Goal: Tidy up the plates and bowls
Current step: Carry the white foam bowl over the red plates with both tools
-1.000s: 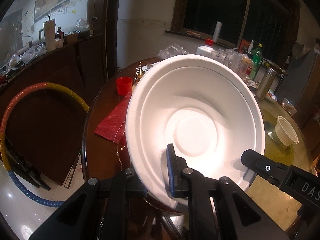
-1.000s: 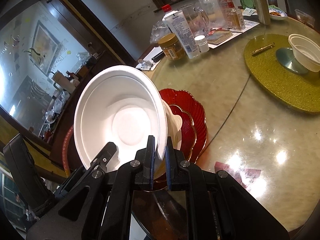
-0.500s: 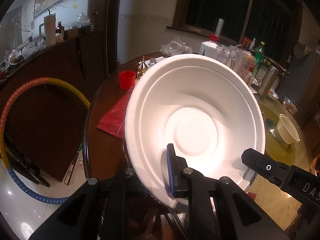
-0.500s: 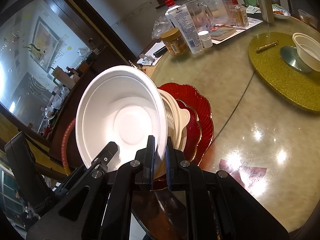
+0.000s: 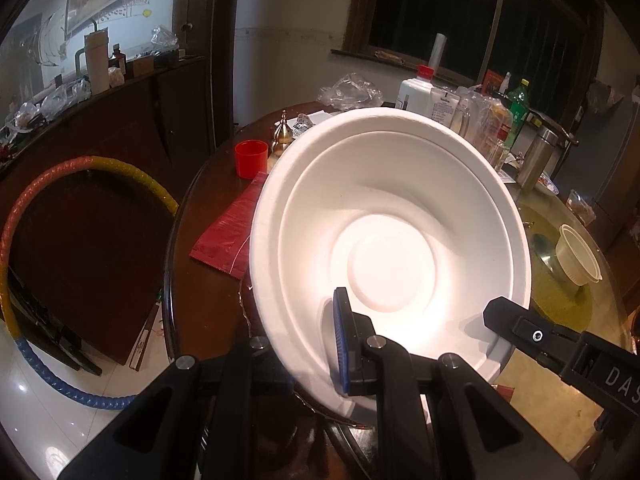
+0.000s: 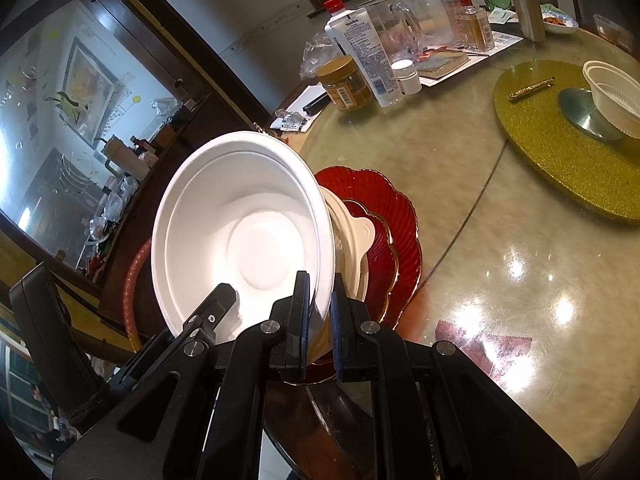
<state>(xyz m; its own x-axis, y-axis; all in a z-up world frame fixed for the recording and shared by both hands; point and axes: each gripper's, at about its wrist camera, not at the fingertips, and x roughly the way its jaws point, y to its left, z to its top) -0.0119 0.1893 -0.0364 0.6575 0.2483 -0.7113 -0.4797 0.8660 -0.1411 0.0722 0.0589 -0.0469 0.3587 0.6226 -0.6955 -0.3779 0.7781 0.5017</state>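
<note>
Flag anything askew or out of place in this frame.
The white bowl is tipped steeply on edge, not level, pinched at its rim by both the left gripper and right gripper, above the red plates. Nothing spilled or damaged.

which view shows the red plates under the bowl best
The right wrist view: the red plates lie stacked on the table, their scalloped rims plain behind the white bowl and a cream container. In the left wrist view the white bowl fills the middle and hides the plates almost wholly.
</note>
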